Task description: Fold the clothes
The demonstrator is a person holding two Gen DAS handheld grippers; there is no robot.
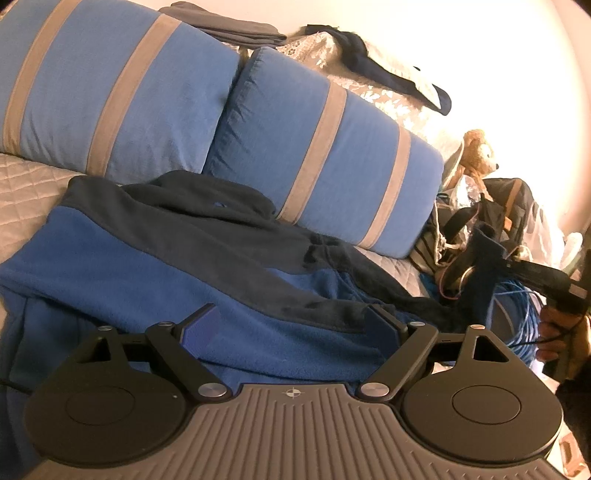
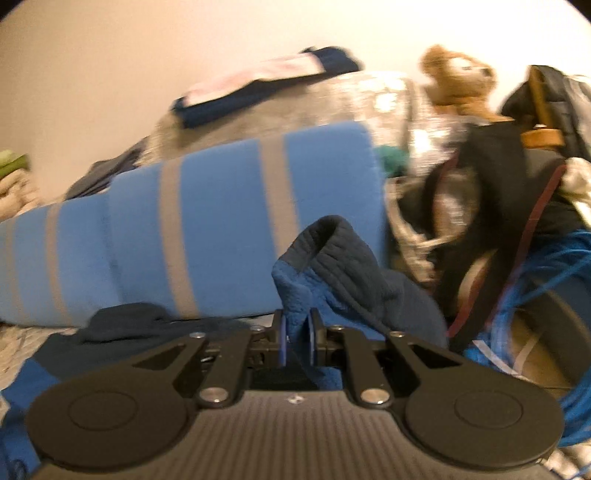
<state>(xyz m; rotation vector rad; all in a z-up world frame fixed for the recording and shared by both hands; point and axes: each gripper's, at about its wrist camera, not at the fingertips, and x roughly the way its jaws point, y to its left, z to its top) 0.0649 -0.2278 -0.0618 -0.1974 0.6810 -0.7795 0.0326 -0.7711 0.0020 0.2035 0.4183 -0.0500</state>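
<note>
A blue and navy fleece jacket [image 1: 155, 258] lies rumpled on the quilted bed [image 1: 26, 192] in front of the striped pillows. My left gripper [image 1: 295, 325] is open just above the jacket's near blue edge, its fingers spread wide and nothing between them. My right gripper [image 2: 297, 341] is shut on the jacket's sleeve cuff [image 2: 332, 254], which sticks up above the pads. In the left wrist view the right gripper [image 1: 491, 258] holds that sleeve lifted off the bed's right side, with a hand [image 1: 554, 332] on its grip.
Two blue pillows with grey stripes [image 1: 325, 147] lean behind the jacket. Folded dark clothes [image 1: 236, 26] lie on top behind them. To the right are a teddy bear [image 1: 476, 151], a dark bag [image 1: 509, 206] and a coil of blue cable [image 1: 521, 314].
</note>
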